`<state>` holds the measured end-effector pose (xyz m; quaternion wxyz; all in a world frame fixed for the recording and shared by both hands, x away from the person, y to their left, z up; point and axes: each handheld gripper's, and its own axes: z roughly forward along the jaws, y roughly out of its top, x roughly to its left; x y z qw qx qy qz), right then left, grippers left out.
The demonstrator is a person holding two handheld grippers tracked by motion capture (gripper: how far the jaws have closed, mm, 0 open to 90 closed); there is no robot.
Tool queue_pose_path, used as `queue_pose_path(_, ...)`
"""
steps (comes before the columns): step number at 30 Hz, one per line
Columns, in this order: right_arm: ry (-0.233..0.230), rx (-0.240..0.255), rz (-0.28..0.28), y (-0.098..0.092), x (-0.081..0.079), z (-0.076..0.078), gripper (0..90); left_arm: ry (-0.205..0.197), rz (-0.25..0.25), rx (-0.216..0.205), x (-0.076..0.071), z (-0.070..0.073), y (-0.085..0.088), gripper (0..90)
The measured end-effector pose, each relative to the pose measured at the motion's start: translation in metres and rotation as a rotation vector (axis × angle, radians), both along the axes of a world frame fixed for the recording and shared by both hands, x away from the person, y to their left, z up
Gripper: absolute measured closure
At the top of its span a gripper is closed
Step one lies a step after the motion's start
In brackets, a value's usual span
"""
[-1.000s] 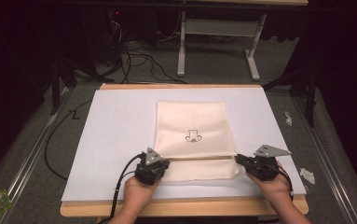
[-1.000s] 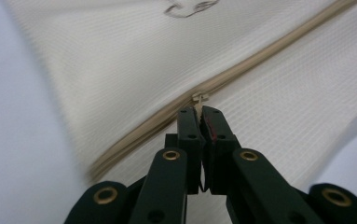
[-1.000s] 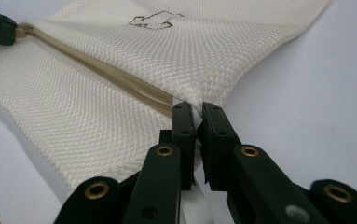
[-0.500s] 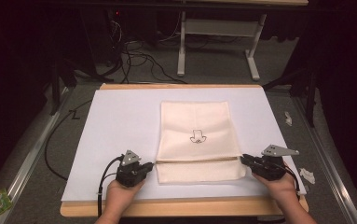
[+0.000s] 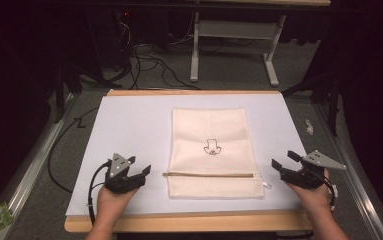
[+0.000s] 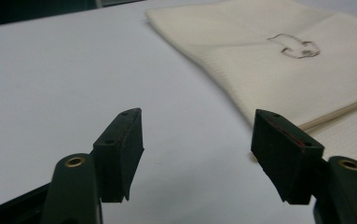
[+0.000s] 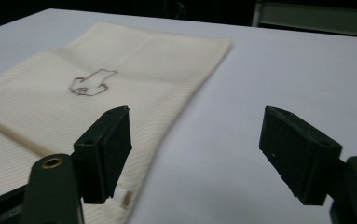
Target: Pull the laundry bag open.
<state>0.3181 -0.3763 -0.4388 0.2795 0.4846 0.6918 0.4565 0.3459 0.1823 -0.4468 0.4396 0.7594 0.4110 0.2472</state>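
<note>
Near the front edge of the surface [image 5: 129, 125] the cloth bag [image 5: 211, 150] lies folded, with the left gripper [image 5: 141, 172] and right gripper [image 5: 284, 161] beside it, jaws just opened and empty.

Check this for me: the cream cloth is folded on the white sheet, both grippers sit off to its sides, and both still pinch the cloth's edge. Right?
Not quite. The cream cloth lies folded on the white sheet with the left gripper and right gripper off to its sides, but neither pinches it. Their jaws have just been opening and stand apart with nothing between them, as both gripper views show.
</note>
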Motion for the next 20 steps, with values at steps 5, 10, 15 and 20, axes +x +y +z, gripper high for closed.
queue_pose_path(5,-0.026,0.017,-0.113,-0.027,-0.001,0.0,18.5,-0.02,0.087,0.051,-0.003,0.002,0.032,16.4)
queue_pose_path(10,-0.003,-0.032,-0.097,-0.018,0.004,-0.005,17.7,0.002,0.084,0.05,0.001,0.002,0.026,10.4)
queue_pose_path(15,0.001,-0.049,-0.083,-0.011,0.005,-0.006,17.7,0.004,0.064,0.089,0.002,-0.001,0.023,11.6)
queue_pose_path(20,-0.008,-0.035,-0.09,-0.011,0.008,-0.004,16.9,0.018,0.092,0.051,-0.001,0.0,0.035,8.9)
